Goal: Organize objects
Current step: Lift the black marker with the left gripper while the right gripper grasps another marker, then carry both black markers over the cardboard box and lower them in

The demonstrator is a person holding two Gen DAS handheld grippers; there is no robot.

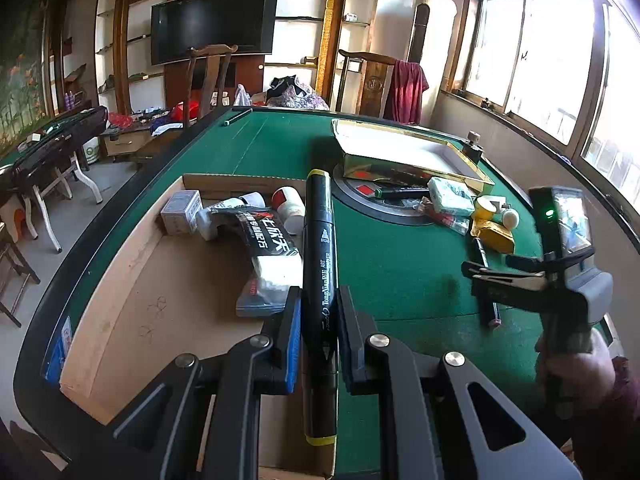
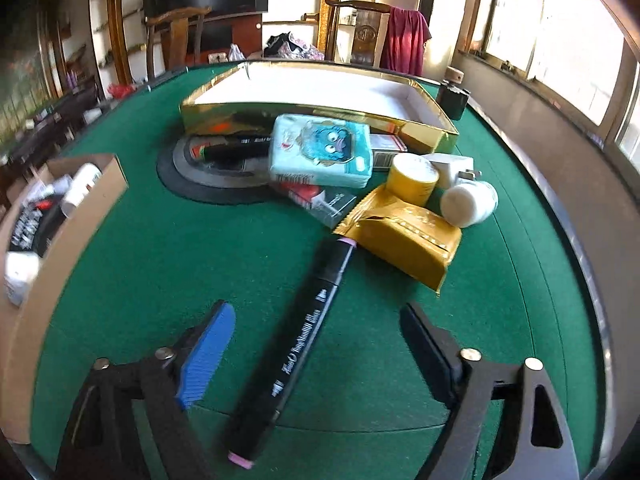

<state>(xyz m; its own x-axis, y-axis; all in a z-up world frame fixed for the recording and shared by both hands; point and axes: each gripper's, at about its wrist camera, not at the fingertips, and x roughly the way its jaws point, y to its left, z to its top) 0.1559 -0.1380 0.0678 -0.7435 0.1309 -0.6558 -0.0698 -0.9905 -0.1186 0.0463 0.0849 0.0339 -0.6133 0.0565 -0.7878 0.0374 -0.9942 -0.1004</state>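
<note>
My left gripper [image 1: 318, 304] is shut on a black marker with yellow ends [image 1: 318, 264], held over the right edge of the cardboard box [image 1: 132, 264]. The box holds a black-and-white packet [image 1: 268, 248], a small grey box [image 1: 182, 212] and white bottles [image 1: 288, 208]. My right gripper [image 2: 316, 320] is open, its jaws on either side of a black marker with pink ends [image 2: 298, 344] that lies on the green felt. The right gripper also shows in the left wrist view [image 1: 504, 276].
Beyond the pink-ended marker is a pile: a gold pouch [image 2: 408, 244], yellow tape roll [image 2: 414, 176], white jar [image 2: 468, 200], white plug [image 2: 452, 168], tissue pack [image 2: 324, 152] and another marker [image 2: 232, 148]. A gold tray [image 2: 320, 116] stands behind. The table edge [image 2: 560, 216] curves on the right.
</note>
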